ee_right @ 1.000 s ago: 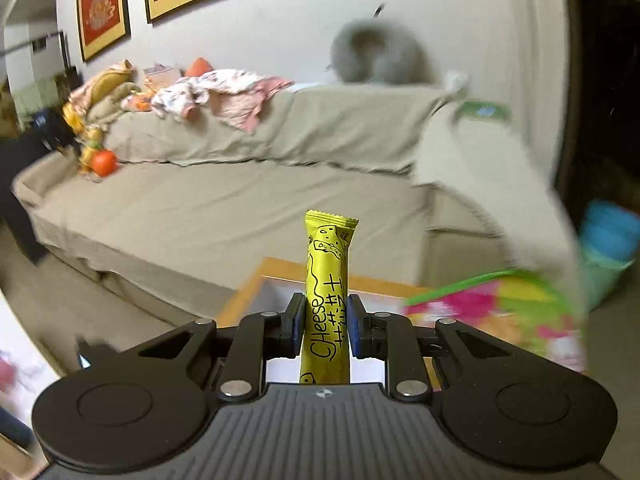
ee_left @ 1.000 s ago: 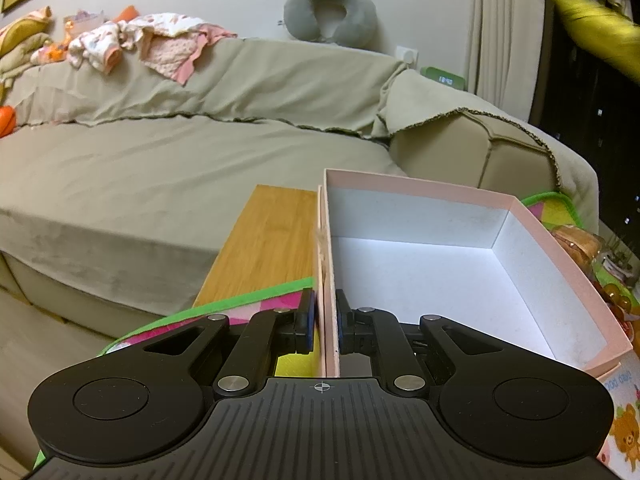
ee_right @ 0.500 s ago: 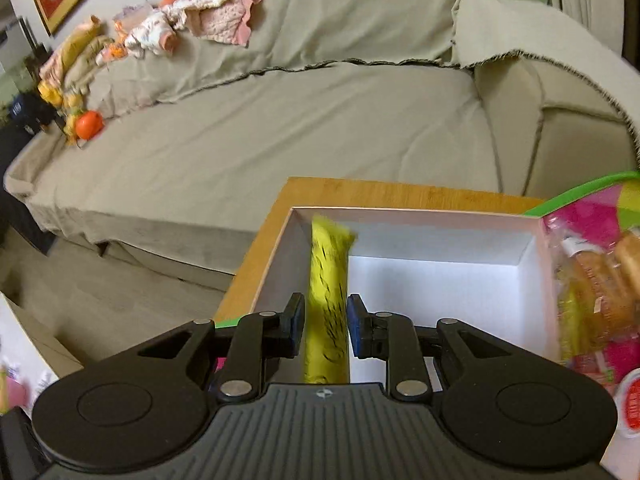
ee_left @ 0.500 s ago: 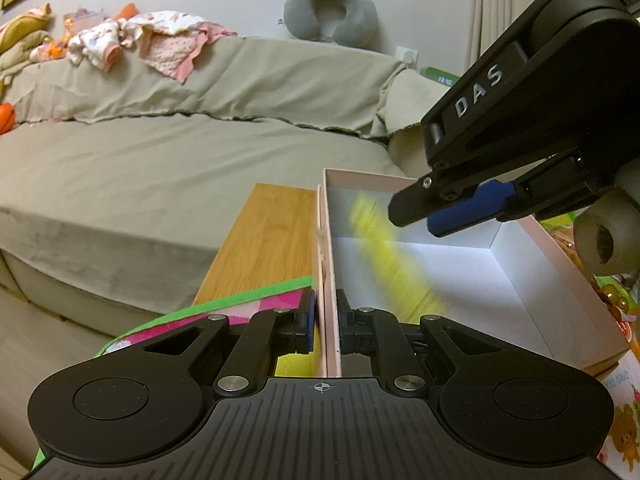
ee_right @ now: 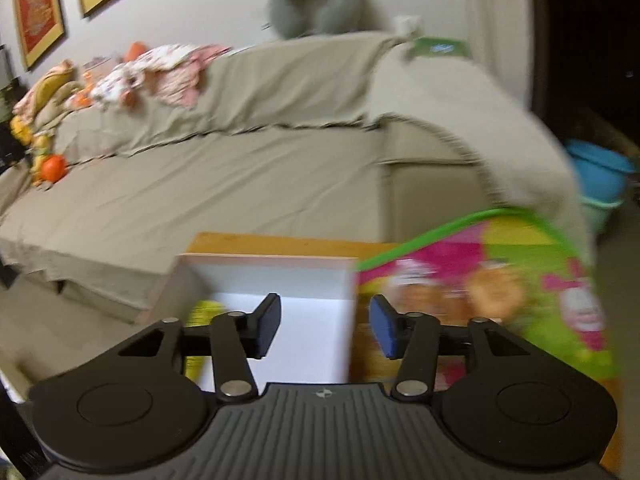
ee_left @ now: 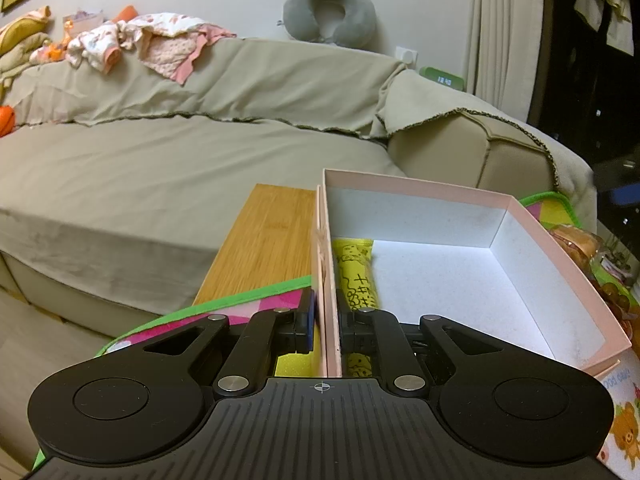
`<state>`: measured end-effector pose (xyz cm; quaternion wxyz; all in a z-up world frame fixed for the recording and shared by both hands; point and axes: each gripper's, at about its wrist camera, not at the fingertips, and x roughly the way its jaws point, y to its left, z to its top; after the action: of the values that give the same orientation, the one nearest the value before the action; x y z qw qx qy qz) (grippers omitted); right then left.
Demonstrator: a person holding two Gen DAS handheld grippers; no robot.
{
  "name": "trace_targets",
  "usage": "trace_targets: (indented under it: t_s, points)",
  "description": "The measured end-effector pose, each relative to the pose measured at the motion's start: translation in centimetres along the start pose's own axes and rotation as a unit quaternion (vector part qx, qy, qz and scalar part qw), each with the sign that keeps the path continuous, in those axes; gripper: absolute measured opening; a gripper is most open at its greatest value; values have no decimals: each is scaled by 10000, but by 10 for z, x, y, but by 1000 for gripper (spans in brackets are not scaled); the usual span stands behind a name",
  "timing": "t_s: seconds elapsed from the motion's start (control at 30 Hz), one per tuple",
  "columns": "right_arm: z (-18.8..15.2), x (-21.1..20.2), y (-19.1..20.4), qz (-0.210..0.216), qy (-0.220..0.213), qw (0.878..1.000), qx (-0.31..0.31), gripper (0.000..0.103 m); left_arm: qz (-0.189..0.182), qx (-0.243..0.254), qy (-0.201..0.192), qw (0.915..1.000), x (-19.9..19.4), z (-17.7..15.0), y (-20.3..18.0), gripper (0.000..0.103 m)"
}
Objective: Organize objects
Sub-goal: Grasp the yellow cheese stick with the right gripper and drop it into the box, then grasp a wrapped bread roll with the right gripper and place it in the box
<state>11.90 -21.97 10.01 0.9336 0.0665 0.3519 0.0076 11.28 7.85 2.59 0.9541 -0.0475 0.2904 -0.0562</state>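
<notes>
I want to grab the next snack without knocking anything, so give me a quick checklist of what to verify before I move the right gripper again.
1. Yellow cheese bar inside the pink box, lying along its left wall: ok.
2. Right gripper open and holding nothing: ok.
3. Left gripper shut on the box's left wall, steadying it: ok.
4. Floor room left in the box to the right of the bar: ok.
5. Box fully supported on the wooden table: cannot tell, since its underside is hidden.
6. Next snack clearly located: cannot tell; the right wrist view is motion blurred, and only packaged snacks beside the box show.
</notes>
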Motion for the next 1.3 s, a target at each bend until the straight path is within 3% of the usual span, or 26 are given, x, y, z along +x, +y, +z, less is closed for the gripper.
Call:
trace_targets:
  t_s: [0.13, 0.27, 0.43, 0.5, 0.57, 0.67, 0.73, 0.8, 0.87, 1.17, 1.3]
  points:
    - [7, -11, -54, -476, -120, 9984, 284, 58, 10, 20, -6, 10000, 0, 0, -1, 11]
    - [6, 7, -88, -924, -11, 9953, 306, 66, 20, 37, -16, 10000, -1, 1, -2, 11]
    - [-4, 54, -105, -1294, 214, 9909, 306, 66, 13, 35, -15, 10000, -1, 0, -2, 11]
    - [-5, 73, -106, -1380, 264, 9898, 245, 71, 13, 37, -15, 10000, -2, 0, -3, 11]
    - [-6, 90, -103, -1476, 330, 9885, 70, 83, 15, 43, -18, 10000, -1, 0, -3, 11]
    - [-8, 106, -96, -1547, 300, 9874, -148, 85, 10, 46, -18, 10000, -1, 0, -2, 11]
    - [-7, 107, -94, -1482, 284, 9885, -133, 82, 12, 49, -19, 10000, -1, 0, -3, 11]
    - [-7, 105, -93, -1407, 320, 9895, -122, 72, 11, 58, -22, 10000, -2, -1, -3, 11]
    - [-7, 101, -95, -1390, 416, 9893, -119, 53, 11, 55, -21, 10000, -2, -1, -3, 11]
    - [-26, 63, -114, -890, 666, 9934, 270, 51, 11, 66, -23, 10000, -1, -1, -3, 11]
    - [-43, 38, -112, -733, 764, 9942, 169, 50, 7, 64, -23, 10000, -1, -1, -3, 11]
